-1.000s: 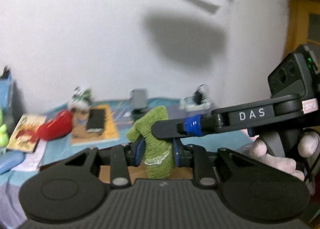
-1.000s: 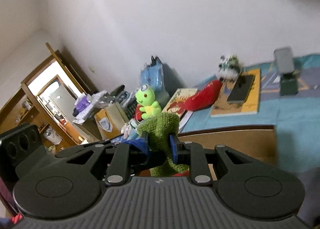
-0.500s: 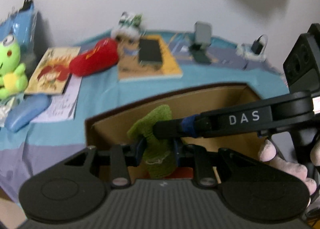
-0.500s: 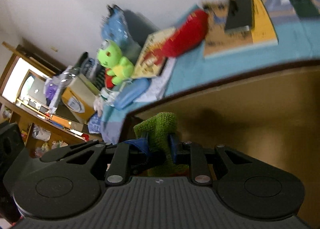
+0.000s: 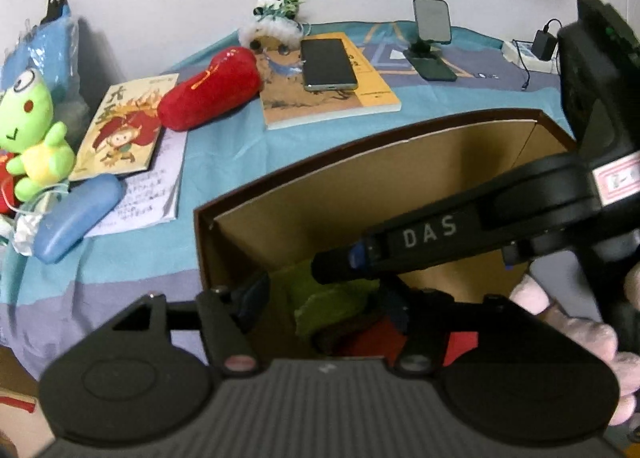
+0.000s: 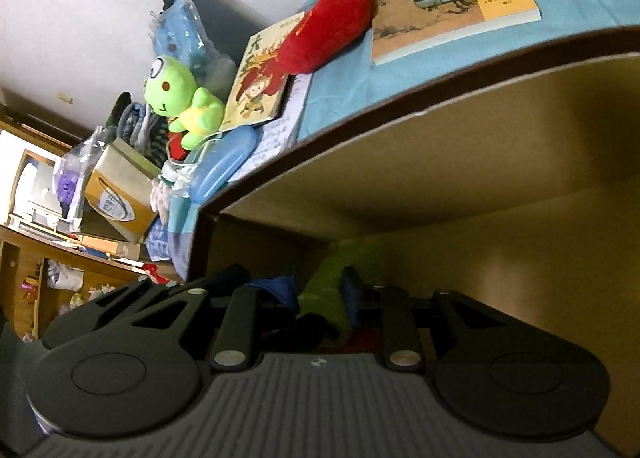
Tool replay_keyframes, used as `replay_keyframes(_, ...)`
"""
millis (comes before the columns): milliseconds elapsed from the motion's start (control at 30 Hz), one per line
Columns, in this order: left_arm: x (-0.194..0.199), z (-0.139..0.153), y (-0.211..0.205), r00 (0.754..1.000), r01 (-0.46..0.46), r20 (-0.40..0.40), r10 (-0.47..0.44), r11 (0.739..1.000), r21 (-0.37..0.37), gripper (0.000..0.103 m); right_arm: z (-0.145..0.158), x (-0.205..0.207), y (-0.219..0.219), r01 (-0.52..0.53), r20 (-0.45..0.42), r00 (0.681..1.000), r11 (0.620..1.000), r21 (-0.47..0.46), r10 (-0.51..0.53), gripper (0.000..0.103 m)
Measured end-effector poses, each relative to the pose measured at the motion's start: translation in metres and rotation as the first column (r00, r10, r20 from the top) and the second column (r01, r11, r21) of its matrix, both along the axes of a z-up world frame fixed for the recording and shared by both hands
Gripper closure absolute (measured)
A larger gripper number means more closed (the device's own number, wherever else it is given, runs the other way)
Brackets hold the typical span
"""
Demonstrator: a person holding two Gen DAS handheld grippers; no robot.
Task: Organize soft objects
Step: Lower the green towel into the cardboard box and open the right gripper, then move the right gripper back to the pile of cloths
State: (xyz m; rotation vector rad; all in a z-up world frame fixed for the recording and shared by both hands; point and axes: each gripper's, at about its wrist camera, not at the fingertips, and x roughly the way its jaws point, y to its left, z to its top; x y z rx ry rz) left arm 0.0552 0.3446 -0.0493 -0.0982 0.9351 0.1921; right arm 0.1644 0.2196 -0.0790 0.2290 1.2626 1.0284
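Left claw [image 5: 324,300] springs wide — the green knit piece [image 5: 332,298] drops loose into the cardboard box [image 5: 360,162] (deposit nearly done); right claw [image 6: 320,290], jaws just easing apart, barely pinches it.

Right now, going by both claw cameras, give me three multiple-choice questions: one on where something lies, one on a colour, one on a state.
1. Where does the phone lie?
A) on the floor
B) on the yellow book
C) on a chair

2. What colour is the knitted piece in the cardboard box?
A) green
B) white
C) orange

3. How does the left claw stand?
A) shut on a pen
B) out of view
C) open

Answers:
1 B, the phone rests flat on the book's cover.
2 A, green knit shows low inside the box.
3 C, its jaws have just been opening and stand apart on either side of the knitted piece, with neither pad pressing it.
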Motion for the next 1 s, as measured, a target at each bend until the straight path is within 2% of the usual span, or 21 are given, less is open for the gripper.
replay_keyframes(100,-0.002,0.008,-0.001,1.000,-0.015,0.012,0.015,0.999,0.041,0.040,0.011,-0.001,-0.002,-0.002,0.011,1.000,1.000,0.015,0.002,0.093)
replay_keyframes(200,-0.008,0.026,-0.003,0.999,-0.034,0.041,0.031,0.996,0.080,0.040,0.032,-0.005,-0.008,-0.009,0.061,0.998,0.999,0.039,0.006,0.093)
replay_keyframes(367,-0.025,0.064,-0.016,0.991,-0.066,0.127,0.045,0.983,0.172,0.036,0.073,-0.013,-0.026,-0.017,0.144,0.990,0.991,0.132,-0.002,0.093)
replay_keyframes(500,-0.042,0.087,-0.032,0.982,-0.077,0.187,0.040,0.977,0.197,0.035,0.096,-0.032,-0.047,-0.008,0.196,0.980,0.979,0.202,-0.032,0.092)
replay_keyframes(633,-0.063,0.092,-0.055,0.972,-0.019,0.234,-0.024,0.983,0.181,0.034,0.101,-0.054,-0.073,0.017,0.235,0.969,0.968,0.250,-0.078,0.091)
replay_keyframes(733,-0.075,0.089,-0.076,0.968,0.036,0.238,-0.084,0.979,0.200,0.034,0.098,-0.068,-0.092,0.037,0.264,0.958,0.961,0.273,-0.112,0.091)
replay_keyframes(1000,-0.102,0.078,-0.143,0.944,0.187,0.243,-0.222,0.970,0.157,0.034,0.091,-0.097,-0.160,0.075,0.356,0.916,0.951,0.301,-0.184,0.090)
